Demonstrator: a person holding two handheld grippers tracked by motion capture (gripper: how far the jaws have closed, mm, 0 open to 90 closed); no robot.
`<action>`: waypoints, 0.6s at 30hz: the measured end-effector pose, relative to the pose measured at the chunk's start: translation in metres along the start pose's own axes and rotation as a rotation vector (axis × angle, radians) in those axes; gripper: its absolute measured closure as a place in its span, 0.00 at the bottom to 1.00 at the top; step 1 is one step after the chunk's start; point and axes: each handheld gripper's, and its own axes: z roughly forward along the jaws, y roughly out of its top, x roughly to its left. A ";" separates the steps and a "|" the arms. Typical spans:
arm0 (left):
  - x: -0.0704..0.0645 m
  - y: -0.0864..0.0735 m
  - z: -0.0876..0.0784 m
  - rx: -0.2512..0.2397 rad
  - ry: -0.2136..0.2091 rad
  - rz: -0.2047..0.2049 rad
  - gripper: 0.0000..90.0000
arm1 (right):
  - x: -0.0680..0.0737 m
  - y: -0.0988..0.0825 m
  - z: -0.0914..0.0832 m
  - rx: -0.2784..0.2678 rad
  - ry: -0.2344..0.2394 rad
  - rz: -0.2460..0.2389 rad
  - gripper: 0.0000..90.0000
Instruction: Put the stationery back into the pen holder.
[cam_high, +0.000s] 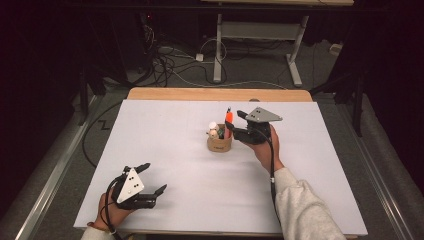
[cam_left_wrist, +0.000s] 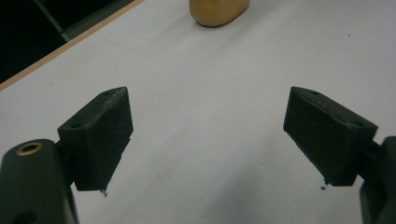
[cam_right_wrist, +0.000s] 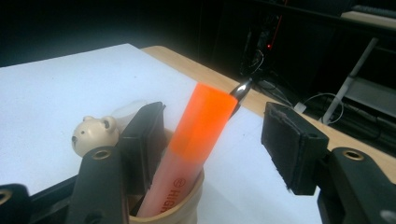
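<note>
My right gripper (cam_right_wrist: 212, 140) stands spread around the orange highlighter (cam_right_wrist: 198, 135), its pads clear of it; the highlighter leans in the cup (cam_high: 219, 144) at mid-table. My left gripper (cam_high: 151, 181) rests spread wide, near the table's (cam_high: 175, 150) front edge.

brown cup (cam_high: 219, 144) on white table (cam_high: 190, 185)

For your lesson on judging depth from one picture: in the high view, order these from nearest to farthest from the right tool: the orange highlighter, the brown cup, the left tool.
1. Orange highlighter: standing in the cup, right at the right tool, between its open jaws.
2. Brown cup: just below and left of it.
3. Left tool: far off, near the table's front left corner.
</note>
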 end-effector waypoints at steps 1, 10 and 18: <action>0.000 0.000 0.000 0.001 -0.001 0.000 0.17 | 0.000 0.001 -0.002 0.002 -0.001 -0.002 0.44; 0.000 0.000 0.001 0.007 0.001 0.004 0.17 | -0.003 0.009 -0.014 0.009 -0.032 -0.042 0.39; 0.000 0.000 0.001 0.008 0.001 0.002 0.17 | -0.005 0.014 -0.023 0.011 -0.066 -0.055 0.32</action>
